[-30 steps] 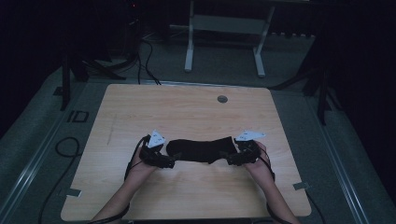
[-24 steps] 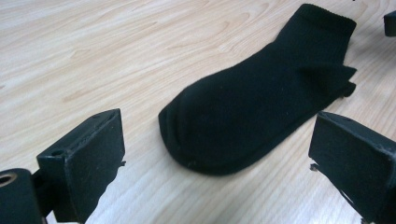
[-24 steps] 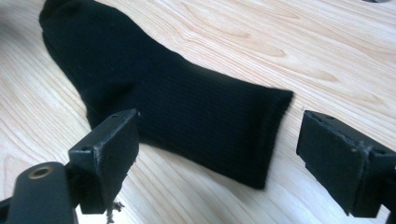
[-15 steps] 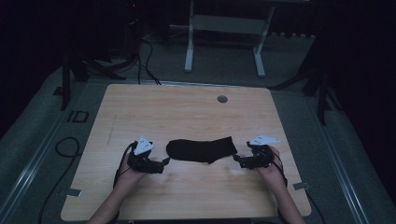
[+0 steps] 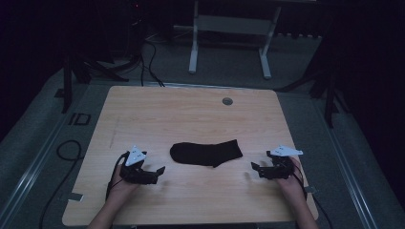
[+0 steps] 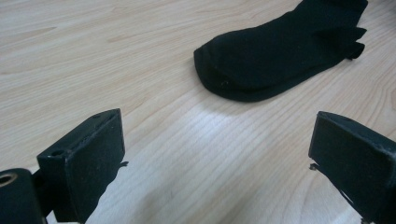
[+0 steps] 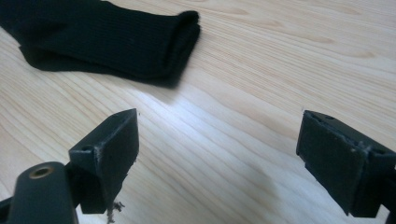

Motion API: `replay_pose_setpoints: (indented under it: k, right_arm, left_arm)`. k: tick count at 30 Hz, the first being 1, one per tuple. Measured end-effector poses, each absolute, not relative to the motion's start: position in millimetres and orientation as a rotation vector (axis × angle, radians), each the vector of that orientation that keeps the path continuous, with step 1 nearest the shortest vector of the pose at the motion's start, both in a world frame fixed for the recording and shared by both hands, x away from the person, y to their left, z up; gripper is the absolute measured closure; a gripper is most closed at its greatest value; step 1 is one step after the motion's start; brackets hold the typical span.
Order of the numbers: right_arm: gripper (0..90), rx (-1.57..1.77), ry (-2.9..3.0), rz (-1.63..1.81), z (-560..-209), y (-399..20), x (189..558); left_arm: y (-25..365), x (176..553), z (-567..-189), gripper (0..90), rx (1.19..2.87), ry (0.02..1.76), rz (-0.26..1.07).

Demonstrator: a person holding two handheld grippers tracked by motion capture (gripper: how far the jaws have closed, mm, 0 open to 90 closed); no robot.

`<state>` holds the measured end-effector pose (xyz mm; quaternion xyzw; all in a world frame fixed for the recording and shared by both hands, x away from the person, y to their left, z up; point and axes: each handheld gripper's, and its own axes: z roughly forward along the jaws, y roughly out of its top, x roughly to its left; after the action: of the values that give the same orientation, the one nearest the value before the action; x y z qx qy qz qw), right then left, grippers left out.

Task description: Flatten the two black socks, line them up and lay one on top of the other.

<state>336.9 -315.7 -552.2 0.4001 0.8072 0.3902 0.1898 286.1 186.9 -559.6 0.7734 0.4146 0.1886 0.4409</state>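
One black sock (image 5: 206, 153) lies flat mid-table (image 5: 191, 109), one grey grommet (image 5: 227, 101) at 12 o'clock of it. Two grippers: left gripper (image 5: 157, 171) at the sock's 8, right gripper (image 5: 255, 169) at its 4, both jaws wide, empty. Sock's far end is cut off in both gripper views.

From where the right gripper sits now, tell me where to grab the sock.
Take the sock by its open cuff end, coming in low from the right. It lies flat on the table with that edge nearest the right gripper, whose jaws stand open.
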Motion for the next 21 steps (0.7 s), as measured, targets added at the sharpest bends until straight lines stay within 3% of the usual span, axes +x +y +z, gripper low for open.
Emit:
replay_pose_setpoints:
  k: [21]
  right_arm:
    - [12.6,1.241,2.145,1.120,-556,-359,297]
  left_arm:
    - [227,253,-565,3.9,1.888,1.100,0.458]
